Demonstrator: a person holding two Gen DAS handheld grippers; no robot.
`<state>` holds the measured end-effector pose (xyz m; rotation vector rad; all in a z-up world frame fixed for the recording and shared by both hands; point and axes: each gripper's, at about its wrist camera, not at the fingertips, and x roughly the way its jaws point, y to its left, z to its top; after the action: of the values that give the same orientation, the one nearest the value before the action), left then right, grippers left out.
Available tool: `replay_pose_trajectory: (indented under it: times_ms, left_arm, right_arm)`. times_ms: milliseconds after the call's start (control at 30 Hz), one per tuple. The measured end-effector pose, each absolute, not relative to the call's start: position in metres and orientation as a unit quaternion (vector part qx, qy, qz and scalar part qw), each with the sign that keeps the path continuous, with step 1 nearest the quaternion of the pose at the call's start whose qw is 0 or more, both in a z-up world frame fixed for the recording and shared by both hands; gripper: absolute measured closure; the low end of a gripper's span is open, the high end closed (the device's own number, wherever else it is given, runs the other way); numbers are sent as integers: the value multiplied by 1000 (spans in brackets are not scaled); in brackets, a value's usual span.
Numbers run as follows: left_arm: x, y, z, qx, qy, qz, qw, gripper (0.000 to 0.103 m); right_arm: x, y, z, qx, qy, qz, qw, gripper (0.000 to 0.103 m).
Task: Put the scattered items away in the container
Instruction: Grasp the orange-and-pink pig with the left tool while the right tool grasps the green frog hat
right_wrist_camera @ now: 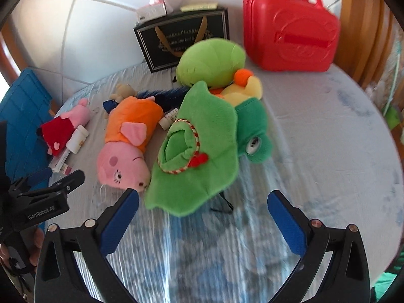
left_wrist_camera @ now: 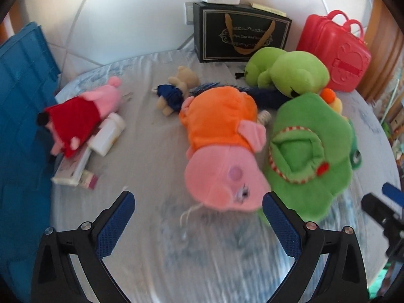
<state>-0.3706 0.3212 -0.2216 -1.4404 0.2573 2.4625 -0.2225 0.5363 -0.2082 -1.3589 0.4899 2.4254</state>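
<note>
A pink pig plush in an orange dress lies on the bed, its snout just ahead of my open left gripper. A green plush hat lies to its right, right in front of my open right gripper. Behind are a light-green plush, a yellow plush, a dark-green frog plush, a small bear in blue and a pig plush in red. The blue crate stands at the left.
A white bottle and small boxes lie by the crate. A black gift bag and a red plastic case stand at the padded headboard. The left gripper shows in the right wrist view.
</note>
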Motion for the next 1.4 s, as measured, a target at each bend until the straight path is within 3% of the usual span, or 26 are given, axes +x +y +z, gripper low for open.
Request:
replay_pose_trajectory:
  times_ms: [400, 633, 700, 767, 933, 1400]
  left_arm:
    - [-443, 379, -291, -539, 113, 819, 161, 1]
    - [-454, 385, -328, -579, 118, 791, 161, 3]
    - [-450, 383, -323, -569, 117, 797, 163, 11]
    - [-444, 383, -316, -559, 124, 804, 161, 14]
    - [-420, 370, -289, -537, 117, 820, 162, 18]
    - [-337, 317, -200, -467, 97, 863, 164, 18]
  right_arm:
    - [-296, 564, -273, -503, 212, 823, 153, 0]
    - [-311, 568, -302, -526, 187, 813, 169, 0]
    - [-310, 567, -303, -529, 182, 812, 168, 10]
    - [-308, 565, -300, -531, 173, 812, 171, 34]
    - [-291, 559, -290, -528, 187, 816, 143, 68]
    - [-217, 486, -216, -474, 155, 863, 82, 81]
